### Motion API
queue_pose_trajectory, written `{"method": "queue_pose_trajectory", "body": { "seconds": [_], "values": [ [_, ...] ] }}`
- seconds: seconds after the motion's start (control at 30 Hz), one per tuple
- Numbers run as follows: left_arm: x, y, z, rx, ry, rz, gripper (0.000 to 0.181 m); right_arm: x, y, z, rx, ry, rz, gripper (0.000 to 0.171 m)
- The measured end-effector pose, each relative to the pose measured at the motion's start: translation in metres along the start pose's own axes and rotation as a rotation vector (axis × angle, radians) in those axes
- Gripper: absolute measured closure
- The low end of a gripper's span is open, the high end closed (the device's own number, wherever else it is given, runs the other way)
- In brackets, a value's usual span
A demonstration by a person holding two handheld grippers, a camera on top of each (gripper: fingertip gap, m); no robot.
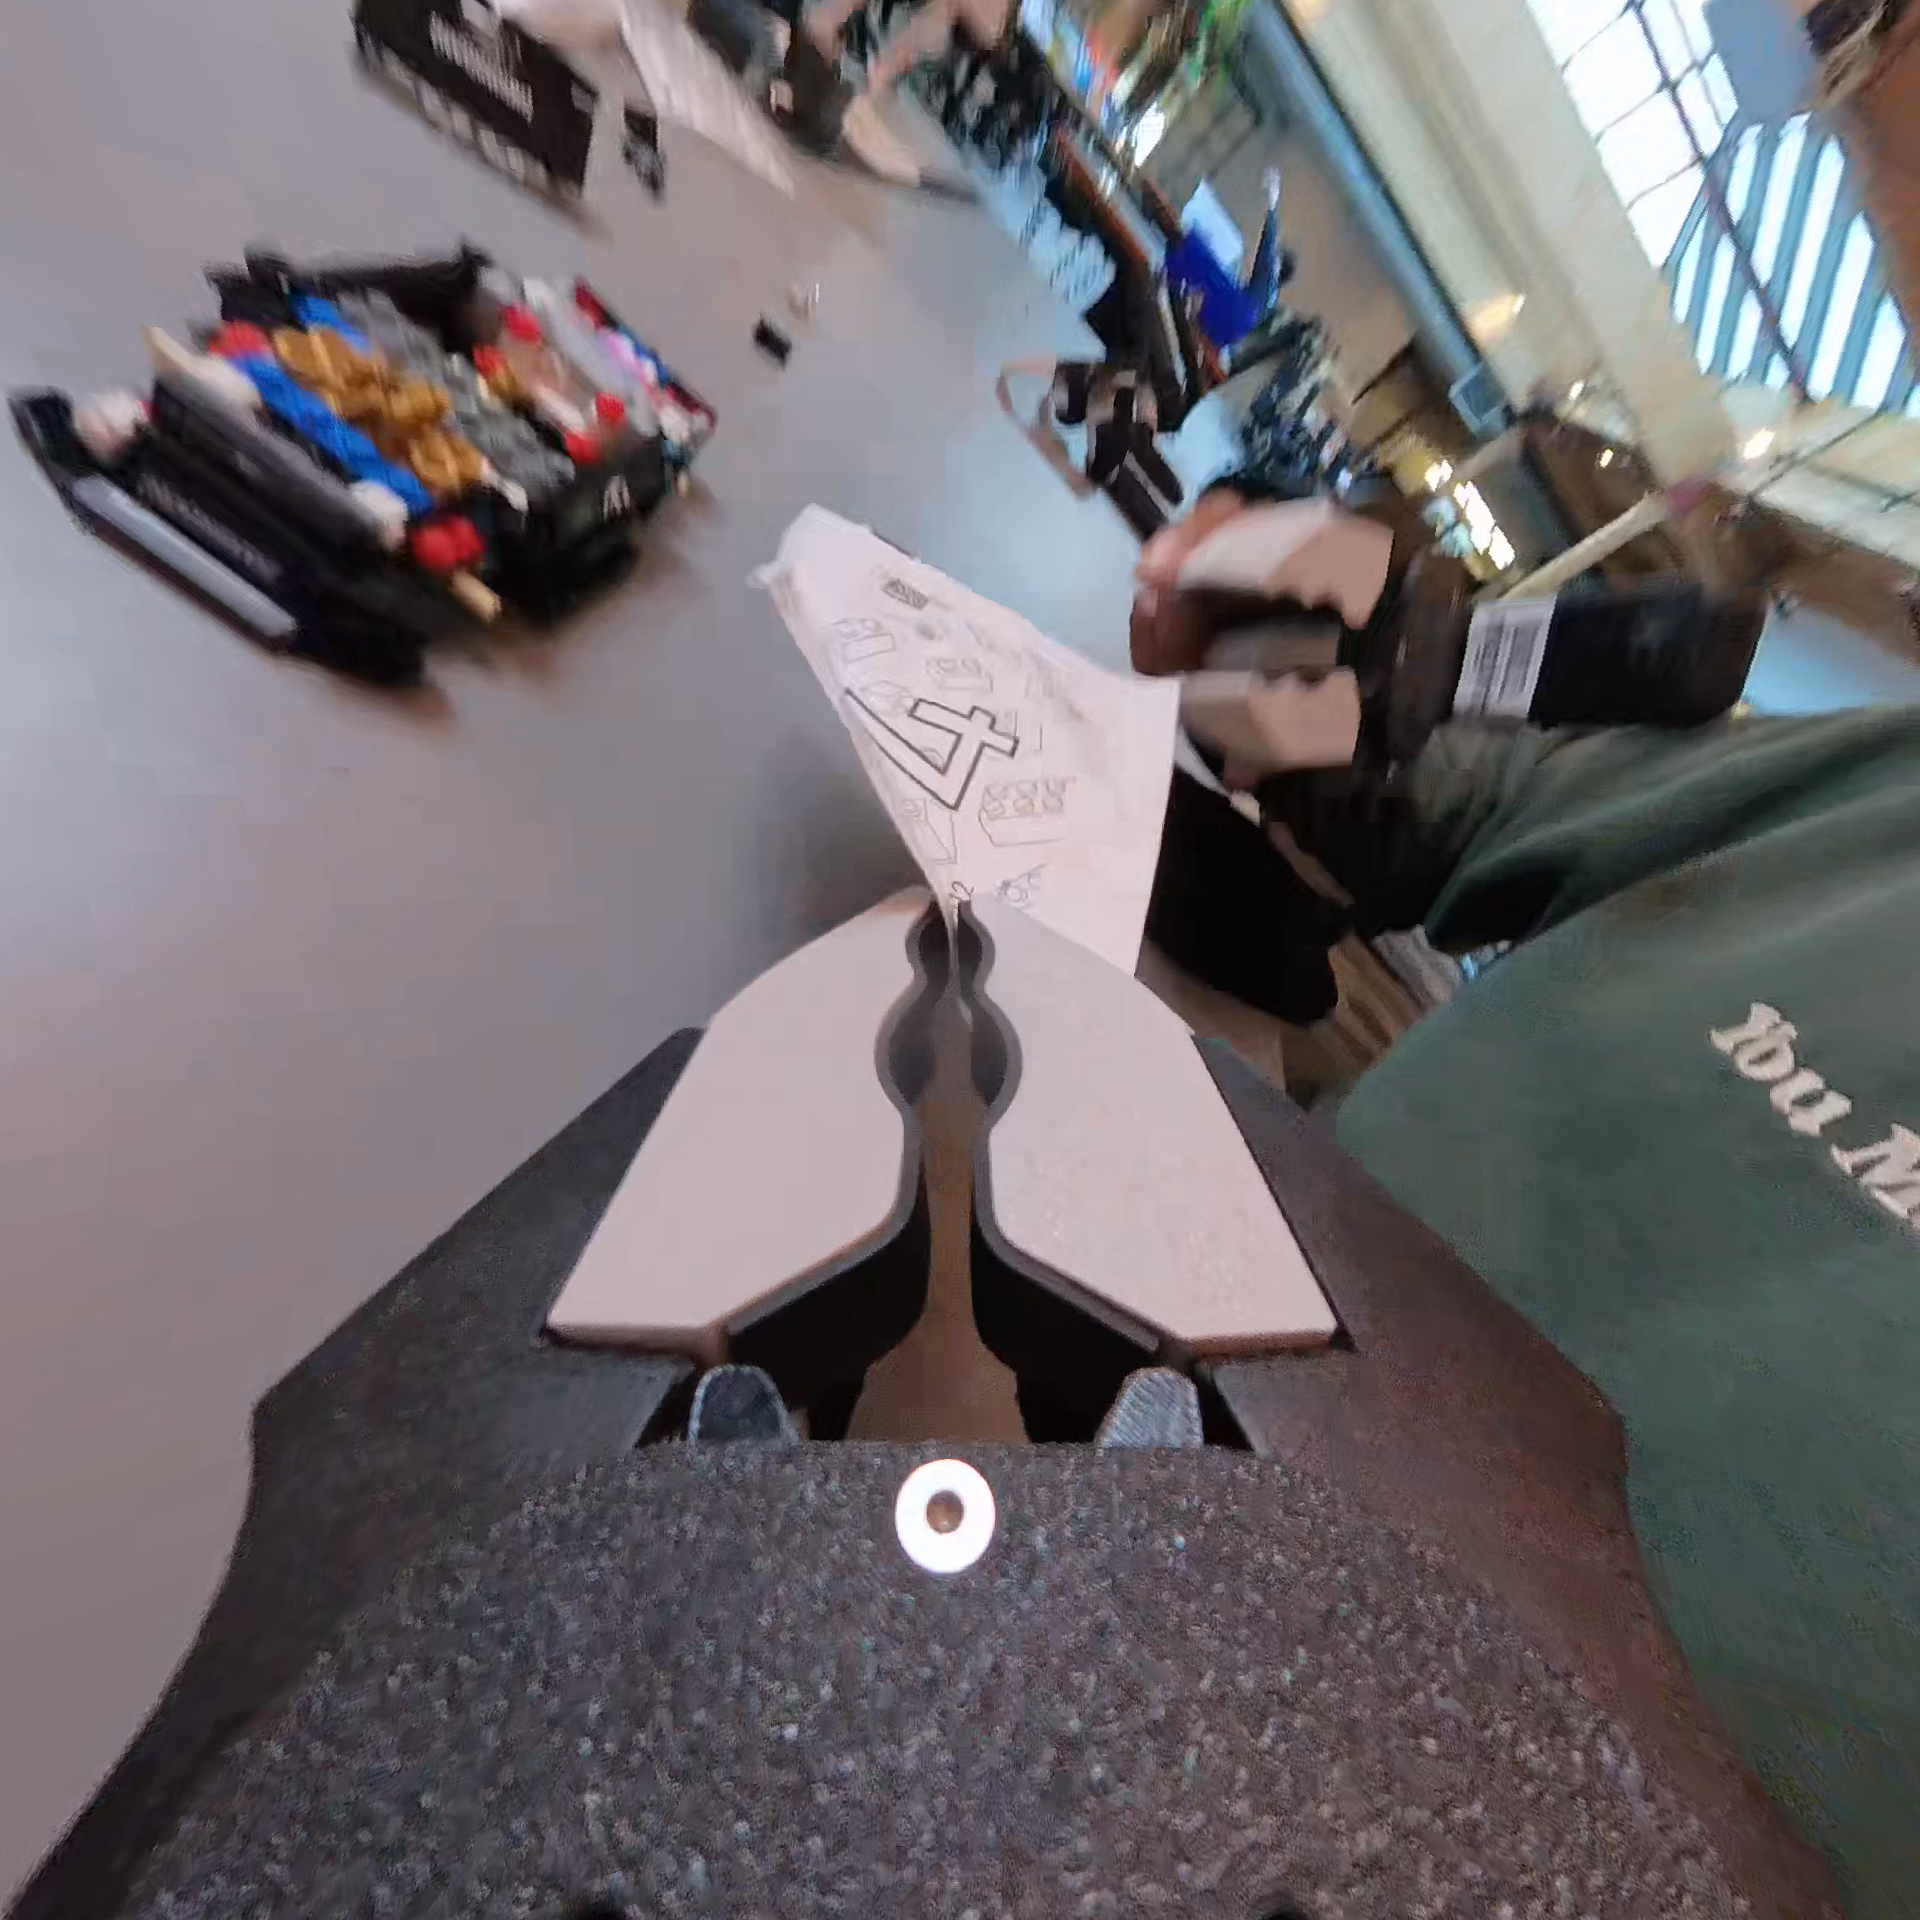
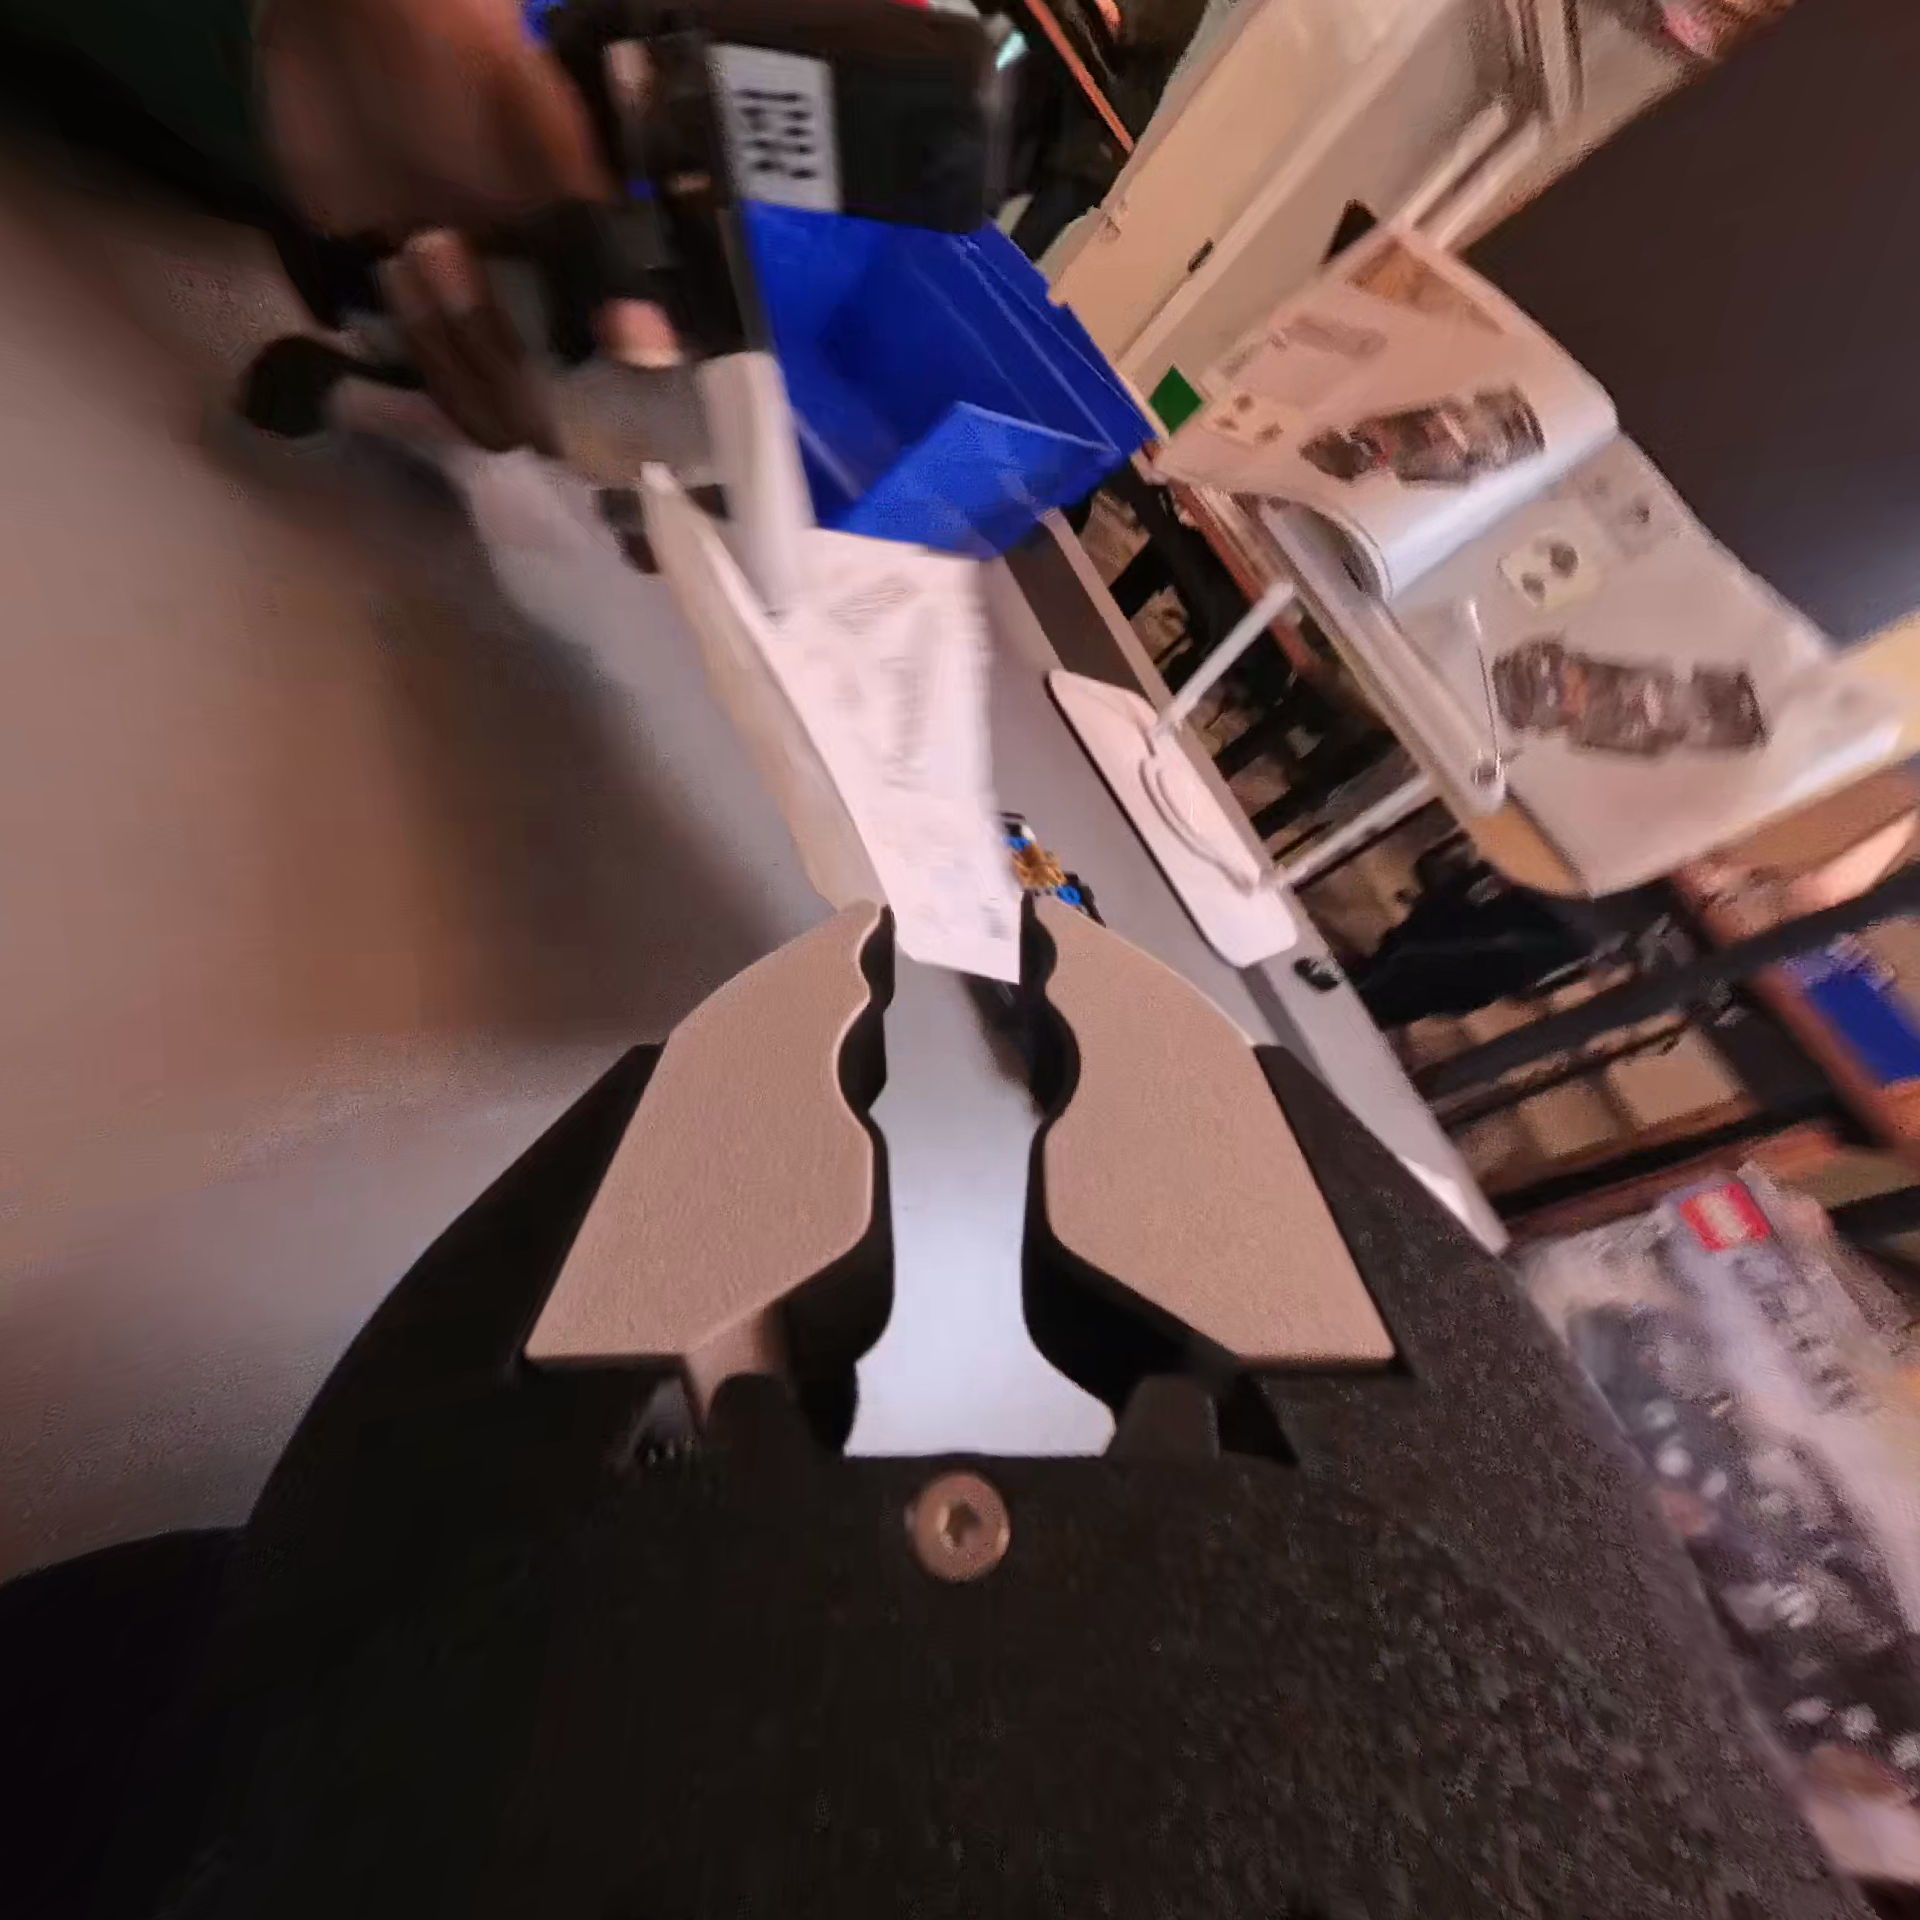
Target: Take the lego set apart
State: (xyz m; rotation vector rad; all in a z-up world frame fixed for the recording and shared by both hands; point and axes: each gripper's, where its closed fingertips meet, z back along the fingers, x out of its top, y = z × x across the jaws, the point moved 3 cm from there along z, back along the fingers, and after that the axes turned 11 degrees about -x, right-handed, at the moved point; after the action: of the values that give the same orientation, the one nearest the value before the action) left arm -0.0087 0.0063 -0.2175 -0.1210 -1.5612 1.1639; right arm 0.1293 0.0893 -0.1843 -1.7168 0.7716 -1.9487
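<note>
We are pinching the printed paper sheet (image 1: 966, 727) at its lower corner with our left tongs (image 1: 958, 914), tips pressed together on it. Our right tongs (image 2: 956, 935) are sitting slightly parted with nothing gripped, the sheet's edge just ahead of them. The lego set (image 1: 353, 447) is lying on the grey tabletop (image 1: 312, 935) at ten o'clock in the left wrist view, well apart from both.

A white paper bag (image 1: 997, 727) printed with black line drawings is seen. Beige fingers (image 1: 779, 1164) are set in a speckled black gripper (image 1: 954, 914) body. Red, blue, gold and grey bricks (image 1: 353, 416) are heaped on a grey counter (image 1: 260, 935). A blue bin (image 2: 935, 364) is glimpsed, and a green sleeve (image 1: 1714, 1195).
</note>
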Motion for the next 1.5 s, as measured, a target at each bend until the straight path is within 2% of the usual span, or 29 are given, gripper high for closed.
{"method": "queue_pose_trajectory", "body": {
  "seconds": [0.1,0.2,0.33,0.43,0.57,0.7,0.8,1.03,1.13,1.2,1.33,1.5],
  "values": [
    [-0.013,0.006,0.007,0.046,0.089,0.010,0.181,-0.019,-0.047,-0.008,-0.045,0.066,-0.198,0.149],
    [-0.024,0.012,0.008,0.087,0.186,-0.024,0.178,-0.058,-0.102,-0.026,-0.129,0.177,-0.294,0.148],
    [-0.030,0.018,0.008,0.164,0.290,-0.117,0.157,-0.128,-0.172,-0.063,-0.188,0.365,-0.362,0.146],
    [-0.024,0.019,0.014,0.225,0.293,-0.209,0.143,-0.183,-0.225,-0.097,-0.190,0.498,-0.451,0.143],
    [-0.007,0.016,0.024,0.266,0.219,-0.328,0.141,-0.253,-0.290,-0.138,-0.251,0.684,-0.505,0.143],
    [0.004,0.012,0.032,0.263,0.143,-0.381,0.144,-0.312,-0.307,-0.162,-0.264,0.894,-0.550,0.147],
    [0.006,0.013,0.033,0.271,0.129,-0.402,0.146,-0.338,-0.299,-0.164,-0.259,1.005,-0.543,0.153],
    [0.000,0.016,0.026,0.256,0.165,-0.398,0.148,-0.327,-0.272,-0.154,-0.173,1.053,-0.568,0.171],
    [-0.002,0.015,0.024,0.257,0.181,-0.414,0.148,-0.315,-0.260,-0.146,-0.135,1.038,-0.558,0.171],
    [-0.003,0.014,0.022,0.257,0.187,-0.420,0.149,-0.308,-0.255,-0.142,-0.116,1.008,-0.556,0.165],
    [-0.002,0.014,0.022,0.259,0.187,-0.430,0.149,-0.293,-0.282,-0.137,-0.247,0.846,-0.575,0.153],
    [0.000,0.014,0.022,0.259,0.172,-0.427,0.151,-0.283,-0.332,-0.132,-0.497,0.689,-0.809,0.147]
  ]
}}
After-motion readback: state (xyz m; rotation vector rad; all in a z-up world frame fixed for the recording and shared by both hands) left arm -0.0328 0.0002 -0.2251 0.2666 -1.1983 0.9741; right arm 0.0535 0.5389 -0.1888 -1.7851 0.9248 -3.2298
